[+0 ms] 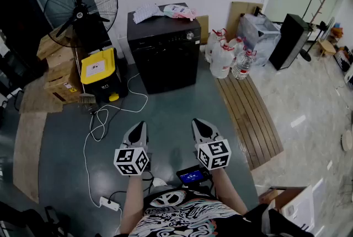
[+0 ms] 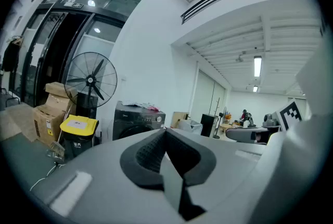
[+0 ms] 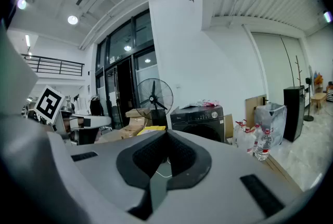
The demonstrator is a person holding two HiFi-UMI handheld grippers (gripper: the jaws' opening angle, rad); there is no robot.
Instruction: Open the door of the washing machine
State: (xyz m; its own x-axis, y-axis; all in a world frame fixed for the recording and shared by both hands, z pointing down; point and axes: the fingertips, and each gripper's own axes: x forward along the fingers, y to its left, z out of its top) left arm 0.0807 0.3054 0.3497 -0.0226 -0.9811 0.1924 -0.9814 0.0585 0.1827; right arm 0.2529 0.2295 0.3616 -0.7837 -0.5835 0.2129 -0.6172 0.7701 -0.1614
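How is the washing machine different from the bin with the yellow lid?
The washing machine is bigger and black; the bin is smaller, with a yellow lid. The washing machine has papers lying on top; the bin's lid has none. Both stand on the floor.
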